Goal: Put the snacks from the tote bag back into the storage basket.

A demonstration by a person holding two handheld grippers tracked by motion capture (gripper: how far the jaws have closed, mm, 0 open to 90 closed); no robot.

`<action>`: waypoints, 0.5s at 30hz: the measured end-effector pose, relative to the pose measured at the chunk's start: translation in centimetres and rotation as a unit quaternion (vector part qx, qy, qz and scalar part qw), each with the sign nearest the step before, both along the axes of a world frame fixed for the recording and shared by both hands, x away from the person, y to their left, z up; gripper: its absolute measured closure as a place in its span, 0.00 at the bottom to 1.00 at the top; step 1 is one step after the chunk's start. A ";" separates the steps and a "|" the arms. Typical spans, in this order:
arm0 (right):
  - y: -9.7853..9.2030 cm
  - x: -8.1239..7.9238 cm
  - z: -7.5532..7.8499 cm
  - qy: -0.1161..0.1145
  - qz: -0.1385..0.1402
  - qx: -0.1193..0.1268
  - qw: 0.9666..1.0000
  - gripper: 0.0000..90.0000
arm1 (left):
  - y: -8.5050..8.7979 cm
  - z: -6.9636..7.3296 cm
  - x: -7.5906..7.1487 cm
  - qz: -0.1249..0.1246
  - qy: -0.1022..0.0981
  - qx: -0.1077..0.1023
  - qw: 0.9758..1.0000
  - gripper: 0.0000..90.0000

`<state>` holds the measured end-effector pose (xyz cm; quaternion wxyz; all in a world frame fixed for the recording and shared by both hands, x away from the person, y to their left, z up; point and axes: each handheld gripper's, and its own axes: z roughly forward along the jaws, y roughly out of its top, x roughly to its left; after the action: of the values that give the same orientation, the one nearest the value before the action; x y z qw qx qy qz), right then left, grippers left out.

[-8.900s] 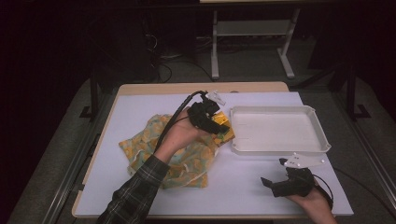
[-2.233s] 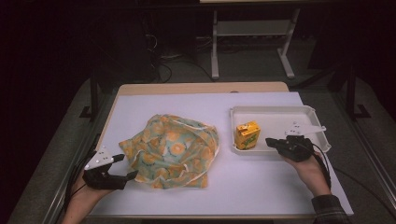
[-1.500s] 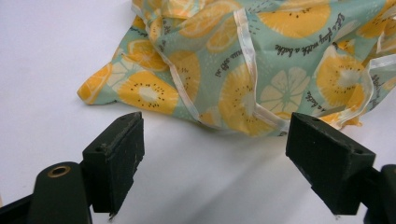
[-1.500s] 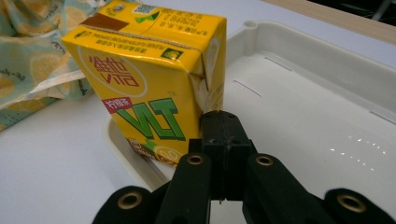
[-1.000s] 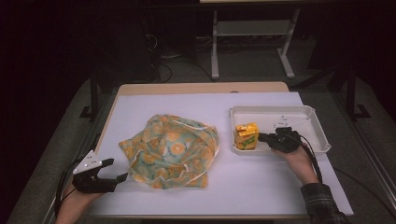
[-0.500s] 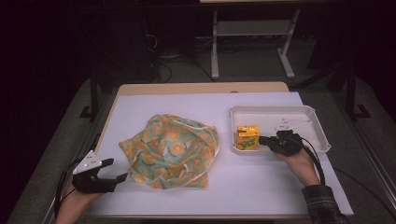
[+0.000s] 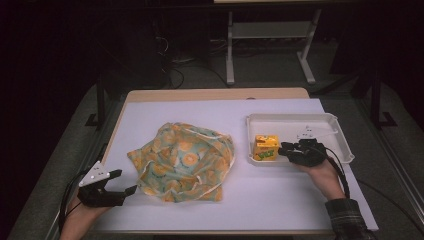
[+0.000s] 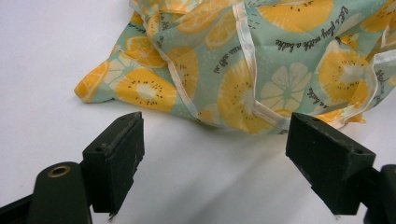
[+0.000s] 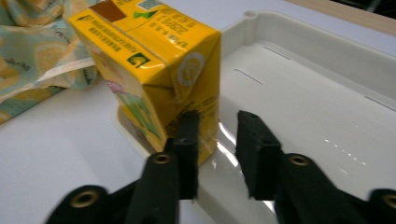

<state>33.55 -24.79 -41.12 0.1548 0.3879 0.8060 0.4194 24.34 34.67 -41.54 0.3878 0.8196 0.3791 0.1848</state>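
At the tray's (image 7: 336,126) left end, right gripper (image 7: 286,150) narrowly parted beside yellow juice carton (image 7: 265,147), gripping nothing; left gripper (image 7: 125,182) spread wide by fruit-print bag (image 7: 184,161) near the desk's front-left corner; likely next, pinching bag's edge

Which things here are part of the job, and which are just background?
In play: yellow juice carton, white tray, fruit-print bag, right tool, left tool.
Background: table, white metal stand, floor cables.

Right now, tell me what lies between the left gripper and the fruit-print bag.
Nothing: in the left gripper view, bare white table separates the open left gripper from the bag.
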 end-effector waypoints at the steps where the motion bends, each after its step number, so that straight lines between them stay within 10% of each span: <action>1: 0.0 0.0 0.0 -0.001 -0.004 -0.002 1.000 0.66 | 0.0 0.0 0.0 0.000 0.000 0.000 1.000 0.21; 15: -1.3 -2.6 0.8 -0.009 -0.044 0.002 0.999 0.34 | -0.3 0.1 0.3 -0.012 -0.005 -0.003 1.000 0.21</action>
<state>30.99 -26.13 -40.34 0.1794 0.4194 0.7858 0.4177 24.68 34.42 -41.45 0.3940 0.8221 0.3679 0.1831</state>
